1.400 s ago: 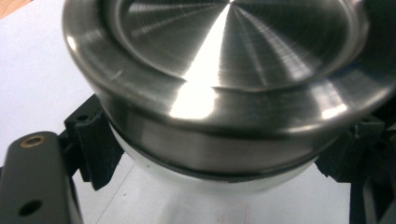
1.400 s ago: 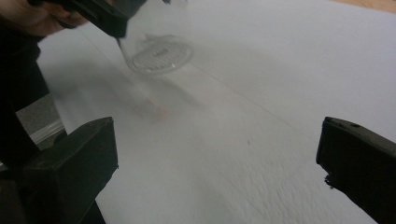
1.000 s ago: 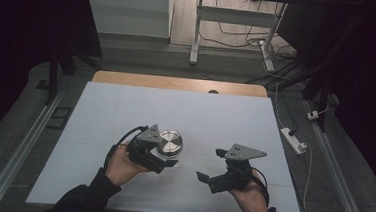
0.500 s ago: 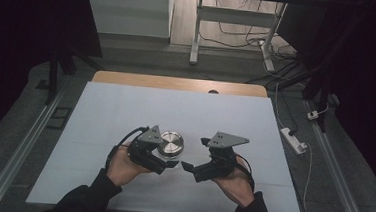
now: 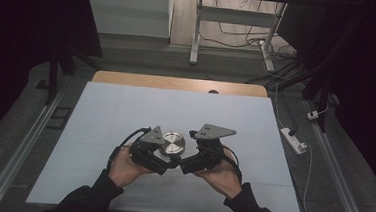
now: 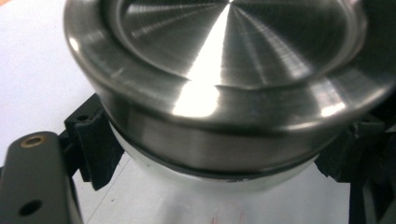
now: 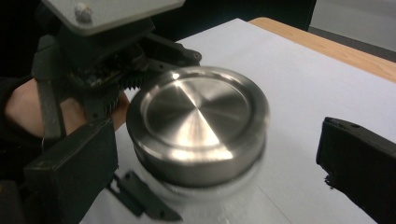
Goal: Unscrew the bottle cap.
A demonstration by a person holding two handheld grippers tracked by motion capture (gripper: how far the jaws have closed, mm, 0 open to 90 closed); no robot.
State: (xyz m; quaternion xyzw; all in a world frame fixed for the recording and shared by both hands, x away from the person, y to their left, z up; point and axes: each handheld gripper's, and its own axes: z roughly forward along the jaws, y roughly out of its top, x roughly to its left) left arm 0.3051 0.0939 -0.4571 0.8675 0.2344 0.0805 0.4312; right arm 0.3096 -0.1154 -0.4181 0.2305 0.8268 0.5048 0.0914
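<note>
Steel, round and brushed: lid [image 5: 173, 144] of a short jar, sitting near the middle of the table's [image 5: 100, 110] pale sheet, toward the near edge. White body [image 7: 212, 186] visible below the lid in the right gripper view, resting on the sheet. Left gripper [image 5: 166, 160] clamped on the jar, a black jaw pressed against each side just under the lid's rim, as seen in the left gripper view. Left hand [image 5: 124, 167] wrapped around that gripper from below, grey plate on top. Right gripper [image 5: 186, 166] just beside the jar on its right, jaws spread wide with nothing pinched; in its own view, one jaw low at the left next to the jar and the other well clear at the right. Right hand [image 5: 221, 174] close to the left one, both forearms entering from the bottom edge in dark sleeves. Wooden strip [image 5: 177, 83] along the table's far edge. White power strip [image 5: 294, 140] on the floor, right of the table.
</note>
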